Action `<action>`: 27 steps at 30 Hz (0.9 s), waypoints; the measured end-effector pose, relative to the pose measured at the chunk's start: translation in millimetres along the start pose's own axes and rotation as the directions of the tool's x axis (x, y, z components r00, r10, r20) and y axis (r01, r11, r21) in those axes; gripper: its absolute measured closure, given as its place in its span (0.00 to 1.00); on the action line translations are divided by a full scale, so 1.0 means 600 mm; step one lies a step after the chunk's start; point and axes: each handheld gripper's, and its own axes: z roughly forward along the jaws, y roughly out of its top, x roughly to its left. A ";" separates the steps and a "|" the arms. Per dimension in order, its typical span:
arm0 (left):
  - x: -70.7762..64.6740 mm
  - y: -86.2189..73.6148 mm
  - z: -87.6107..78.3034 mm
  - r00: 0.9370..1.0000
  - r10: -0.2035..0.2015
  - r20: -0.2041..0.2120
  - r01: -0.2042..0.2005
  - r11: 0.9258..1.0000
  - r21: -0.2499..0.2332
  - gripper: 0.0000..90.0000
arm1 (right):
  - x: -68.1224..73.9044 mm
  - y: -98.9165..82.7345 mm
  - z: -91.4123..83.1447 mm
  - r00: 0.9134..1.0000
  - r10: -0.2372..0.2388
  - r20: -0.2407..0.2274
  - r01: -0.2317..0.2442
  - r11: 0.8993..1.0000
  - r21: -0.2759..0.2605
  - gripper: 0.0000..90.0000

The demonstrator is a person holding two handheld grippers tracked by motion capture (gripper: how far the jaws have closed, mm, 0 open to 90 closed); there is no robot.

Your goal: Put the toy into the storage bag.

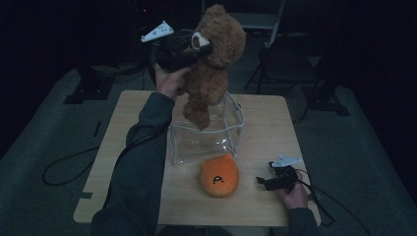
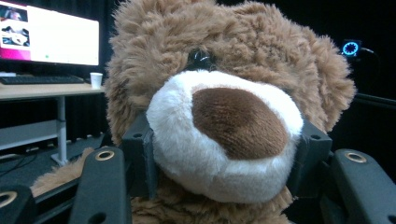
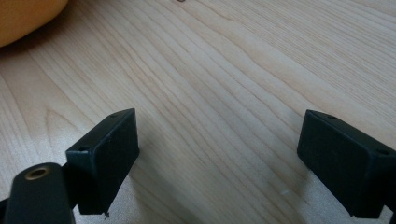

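The left gripper [image 2: 224, 154] has its jaws clamped on the white muzzle of a brown teddy bear [image 2: 224, 93], one black pad pressed into each side of the snout, with the dark brown nose between them facing the camera. In the high view this left gripper [image 1: 199, 46] holds the teddy bear [image 1: 211, 73] by the face, raised well above the table [image 1: 265, 123]; the bear hangs upright, its legs dangling over the open top of a clear plastic bag [image 1: 206, 135] that stands on the middle of the table. Whether the feet touch the bag's rim cannot be told. The left hand [image 1: 169, 81] grips the tool from below, the sleeve running down to the near edge. An orange plush toy [image 1: 219, 176] with a black mark on top lies on the table just in front of the bag, touching or nearly touching its near wall. The right gripper [image 3: 217, 158] has its jaws spread wide with nothing between them, bare wood grain showing in the gap, and an edge of the orange plush toy [image 3: 23, 16] at the upper left corner. In the high view the right gripper [image 1: 263, 182] rests low at the near right of the table, pointing toward the orange toy but apart from it. Behind the bear, the left gripper view shows a lit monitor [image 2: 49, 35] on a desk with a white cup [image 2: 96, 79].
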 end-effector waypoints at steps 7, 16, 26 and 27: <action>-0.004 -0.003 0.009 1.000 -0.002 0.020 0.001 1.000 0.011 0.45 | 0.000 0.000 0.000 1.000 0.000 0.000 0.000 1.000 0.000 0.13; -0.008 -0.007 0.016 0.999 0.001 0.044 -0.002 1.000 0.017 0.45 | 0.000 0.000 0.000 1.000 0.000 0.000 0.000 1.000 0.000 0.13; -0.011 -0.013 0.023 0.998 0.006 0.061 -0.008 0.999 0.031 0.45 | 0.000 0.000 0.000 1.000 0.000 0.001 0.000 1.000 0.000 0.13; -0.011 -0.014 0.024 0.998 0.005 0.062 -0.007 0.999 0.034 0.45 | 0.000 0.000 0.000 1.000 0.000 0.000 0.000 1.000 0.000 0.13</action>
